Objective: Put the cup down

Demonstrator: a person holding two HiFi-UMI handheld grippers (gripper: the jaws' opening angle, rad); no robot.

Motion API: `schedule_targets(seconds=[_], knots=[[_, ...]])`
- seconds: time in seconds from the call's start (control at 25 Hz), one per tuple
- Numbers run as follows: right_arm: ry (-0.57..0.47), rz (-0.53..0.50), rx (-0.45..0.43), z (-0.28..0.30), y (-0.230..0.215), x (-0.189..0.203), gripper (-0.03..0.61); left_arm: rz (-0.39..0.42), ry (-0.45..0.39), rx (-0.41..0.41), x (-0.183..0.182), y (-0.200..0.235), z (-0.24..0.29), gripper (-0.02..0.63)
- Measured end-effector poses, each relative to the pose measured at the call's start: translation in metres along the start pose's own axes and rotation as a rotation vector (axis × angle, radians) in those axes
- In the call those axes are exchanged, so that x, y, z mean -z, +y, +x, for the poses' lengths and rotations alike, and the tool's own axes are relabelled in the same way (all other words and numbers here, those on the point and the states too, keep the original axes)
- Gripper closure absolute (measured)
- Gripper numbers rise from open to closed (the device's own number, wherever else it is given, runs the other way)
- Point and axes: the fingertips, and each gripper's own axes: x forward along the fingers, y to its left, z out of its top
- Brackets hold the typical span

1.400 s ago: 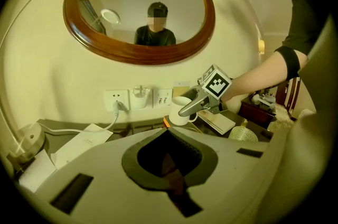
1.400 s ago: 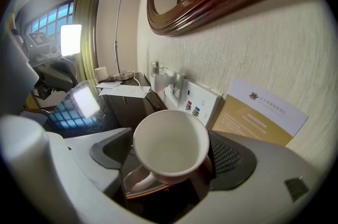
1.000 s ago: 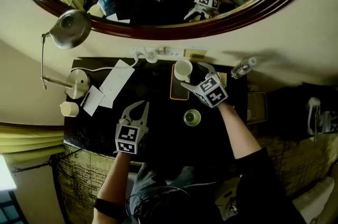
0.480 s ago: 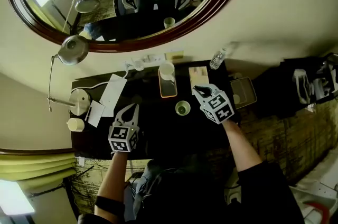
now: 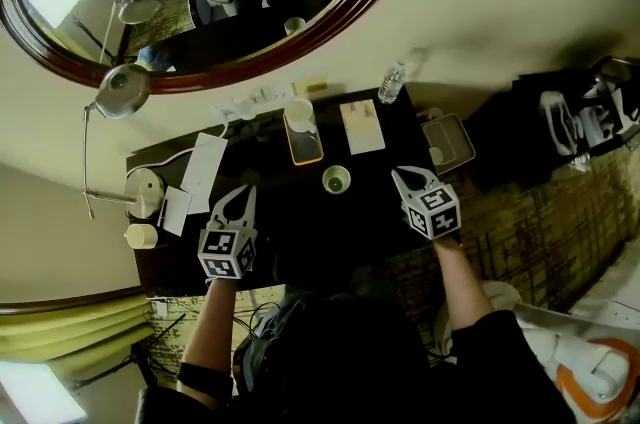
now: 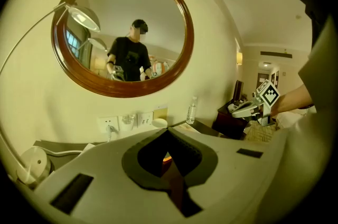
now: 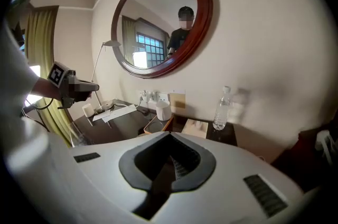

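Status: cup is down, as far as I can judge.

- White cup stands upright at the far end of the orange tray, close to the wall sockets. Nothing touches it.
- Small green cup sits on the bare tabletop, just in front of the tray, also free. I take the white one as the task's cup. Either way, neither is being carried.
- My right hand-held gripper: its jaws have just been closing and are now pressed together with nothing between them. Its own view shows only the gap in the pads, with the tray and cup well beyond. It hangs off the right edge of the tabletop, well apart from both cups.
- My left hand-held gripper: jaws pressed together, empty. It hangs over the near left part of the tabletop and points toward the tray.
- Other items: water bottle and a pale flat box right of the tray, a desk lamp and papers on the left. None are in the way.

Step in hand: the release looks finished, so this is the retreat.

Next move, my read: no grasp needed. Keep both hand-held grippers clear of the tray so the cup isn't knocked. If the cup has to be re-set, the right one must spread its jaws first and come in from the side, passing over the green cup.
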Motion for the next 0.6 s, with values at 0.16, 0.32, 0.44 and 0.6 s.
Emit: schedule_targets(seconds=[0.16, 0.32, 0.44, 0.6], knots=[[0.007, 0.042, 0.013, -0.004, 0.001, 0.030, 0.577, 0.018, 0.001, 0.050, 0.004, -0.012, -0.003, 0.612], [0.013, 0.044, 0.006, -0.006, 0.004, 0.034, 0.577, 0.005, -0.006, 0.057, 0.004, -0.016, -0.002, 0.612], [0.008, 0.036, 0.006, -0.006, 0.001, 0.032, 0.577, -0.021, -0.014, 0.047, 0.004, -0.014, -0.001, 0.612], [0.011, 0.041, 0.005, -0.009, -0.004, 0.031, 0.577, -0.007, -0.026, 0.039, 0.002, -0.015, -0.001, 0.612]])
